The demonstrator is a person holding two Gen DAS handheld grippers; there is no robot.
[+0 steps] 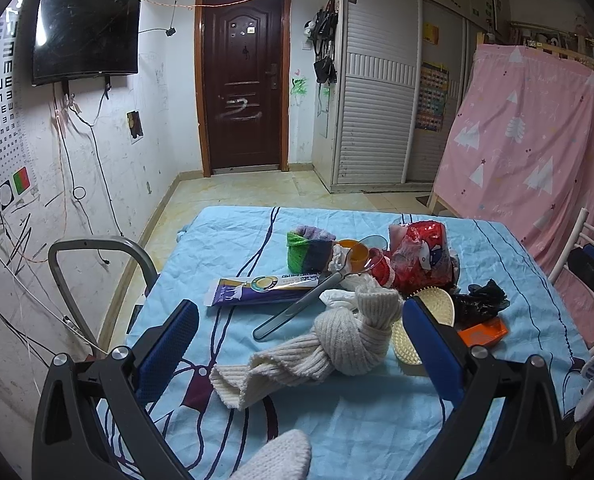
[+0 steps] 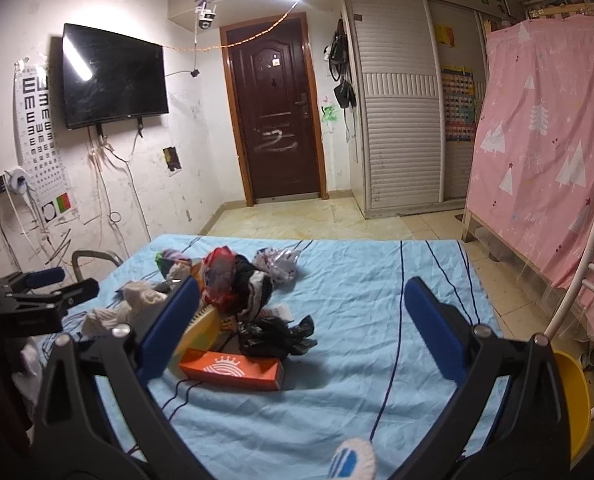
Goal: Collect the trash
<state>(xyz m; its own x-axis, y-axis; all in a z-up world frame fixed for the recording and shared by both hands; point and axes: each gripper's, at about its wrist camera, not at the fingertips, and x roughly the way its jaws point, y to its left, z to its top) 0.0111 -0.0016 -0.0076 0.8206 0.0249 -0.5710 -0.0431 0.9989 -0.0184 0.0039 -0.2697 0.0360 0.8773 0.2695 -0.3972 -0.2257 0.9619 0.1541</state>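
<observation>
Left wrist view: left gripper (image 1: 297,344), fingers spread wide, nothing between them; it hangs low over the blue sheet (image 1: 377,420), aimed at the pile in the centre of the frame.

Items, centre of the frame:
- Cream knitted sock (image 1: 325,348), knotted, lying directly between the spread fingers. Clothing by the look of it, not trash.
- Long grey spoon (image 1: 297,308), just above the sock, bowl toward the red packet.
- Purple-and-white flat wrapper (image 1: 265,286), left of centre. Likely trash.
- Crumpled white tissue (image 1: 339,298), beside the spoon. Likely trash.
- Red crinkled packet (image 1: 421,254), upper right of the pile. Likely trash.
- Green and purple knit piece (image 1: 309,250), at the pile's upper left.
- Black crumpled bag (image 1: 481,296), right of centre.
- Cream brush (image 1: 437,304), partly behind the right-hand finger.

Right wrist view: right gripper (image 2: 301,320), also spread and empty, held above bare sheet right of the pile.
- Orange carton (image 2: 233,368), lower centre, lying flat, touching the black bag; apparently empty packaging.

Containers: yellow bin (image 2: 573,400), lower right edge of the frame, off the sheet, rim only in view; contents hidden. Judged the destination for trash.

Placement: items are heaped loosely together, trash mixed with keepers, so each piece needs a separate pick. Nothing is lifted yet.
</observation>
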